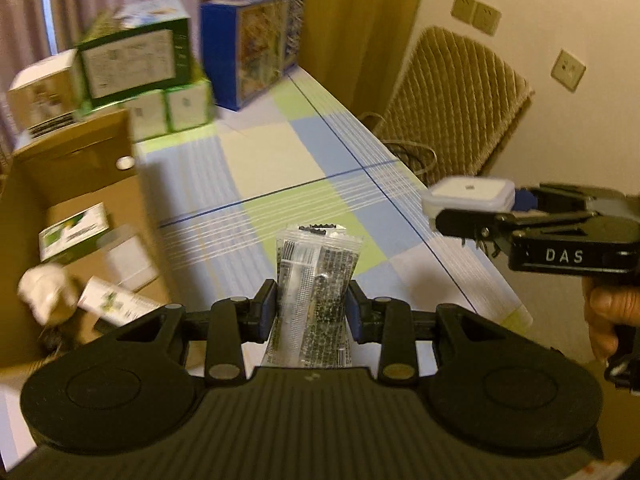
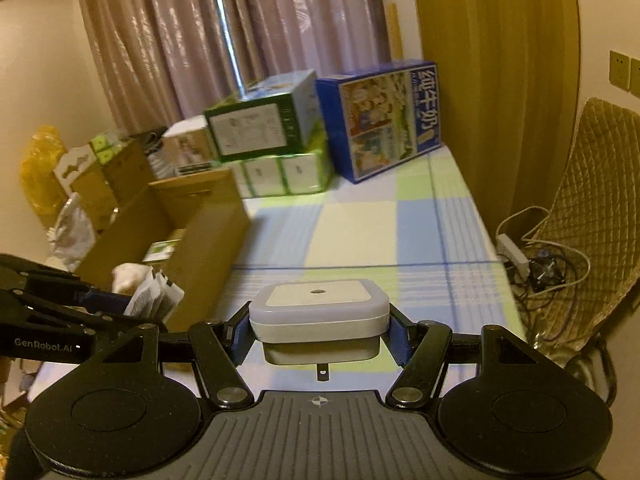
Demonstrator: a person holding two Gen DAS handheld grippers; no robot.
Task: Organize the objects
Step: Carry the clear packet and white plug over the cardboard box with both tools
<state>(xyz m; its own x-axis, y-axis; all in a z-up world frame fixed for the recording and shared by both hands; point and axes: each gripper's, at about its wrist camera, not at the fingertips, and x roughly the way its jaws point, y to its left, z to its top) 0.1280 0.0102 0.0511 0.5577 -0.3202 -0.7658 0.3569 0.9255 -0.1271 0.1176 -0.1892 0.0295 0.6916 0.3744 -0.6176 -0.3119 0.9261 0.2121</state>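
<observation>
Left wrist view had left hand-held gripper (image 1: 312, 304) clamped mid-way on a soft, light sachet (image 1: 316, 280) above the desk (image 1: 280, 152), near the carton (image 1: 80, 184), w/ right hand-held gripper (image 2: 320, 334) squeezing a rigid, prob. light plug-in light (image 2: 319, 312) by its sides.

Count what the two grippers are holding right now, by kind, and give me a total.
Clear sachet packets, pinched in the left gripper: 1 bundle
White plug-in night light, clamped in the right gripper: 1
Total held: 2
</observation>
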